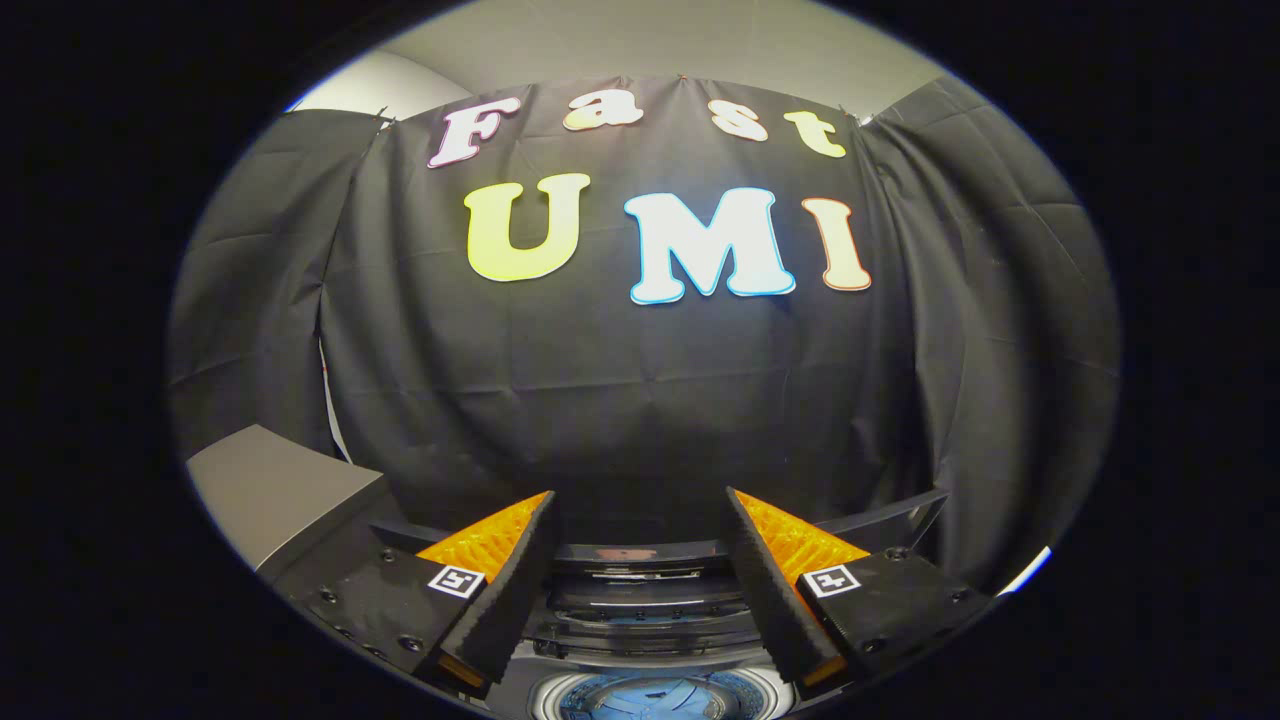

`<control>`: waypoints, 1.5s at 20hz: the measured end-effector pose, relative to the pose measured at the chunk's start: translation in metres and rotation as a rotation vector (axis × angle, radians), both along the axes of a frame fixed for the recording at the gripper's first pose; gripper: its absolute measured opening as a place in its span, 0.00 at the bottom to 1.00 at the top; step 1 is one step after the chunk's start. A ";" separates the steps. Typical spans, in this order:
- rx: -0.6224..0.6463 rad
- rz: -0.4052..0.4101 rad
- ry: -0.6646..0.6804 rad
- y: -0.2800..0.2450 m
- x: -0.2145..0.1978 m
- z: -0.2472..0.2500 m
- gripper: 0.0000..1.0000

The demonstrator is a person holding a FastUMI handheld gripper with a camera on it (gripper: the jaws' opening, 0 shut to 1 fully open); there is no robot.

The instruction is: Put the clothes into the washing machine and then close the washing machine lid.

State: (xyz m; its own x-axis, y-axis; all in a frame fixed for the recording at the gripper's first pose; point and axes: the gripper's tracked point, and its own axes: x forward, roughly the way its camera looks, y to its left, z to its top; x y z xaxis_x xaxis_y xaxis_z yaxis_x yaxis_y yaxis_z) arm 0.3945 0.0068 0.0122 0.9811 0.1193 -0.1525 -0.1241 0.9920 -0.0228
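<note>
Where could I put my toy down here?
The flat grey top beside the washing machine looks bare. The open gripper holds nothing; between its fingers it is crowded, with the raised lid and the drum opening.

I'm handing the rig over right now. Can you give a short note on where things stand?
Tool: fingers spread wide, holding nothing, aimed level at the booth's black cloth wall.
Washing machine: low between and below the fingers; its lid looks raised, and the drum opening shows something blue inside, possibly the clothes, hard to tell.
A grey surface sits beside the left finger.
Done: clothes perhaps already in the drum.
Left: confirm that, then close the lid.
</note>
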 end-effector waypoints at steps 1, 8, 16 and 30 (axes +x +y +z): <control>-0.002 0.000 0.002 -0.001 -0.004 -0.001 1.00; -0.010 0.001 -0.013 -0.003 -0.033 -0.004 0.99; -0.013 0.002 -0.017 -0.008 -0.064 -0.012 0.99; -0.038 0.010 0.027 -0.014 -0.149 -0.061 0.99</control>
State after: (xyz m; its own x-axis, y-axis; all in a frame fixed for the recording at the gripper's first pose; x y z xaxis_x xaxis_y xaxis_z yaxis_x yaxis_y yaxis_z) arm 0.2458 -0.0068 -0.0486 0.9754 0.1229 -0.1832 -0.1353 0.9892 -0.0570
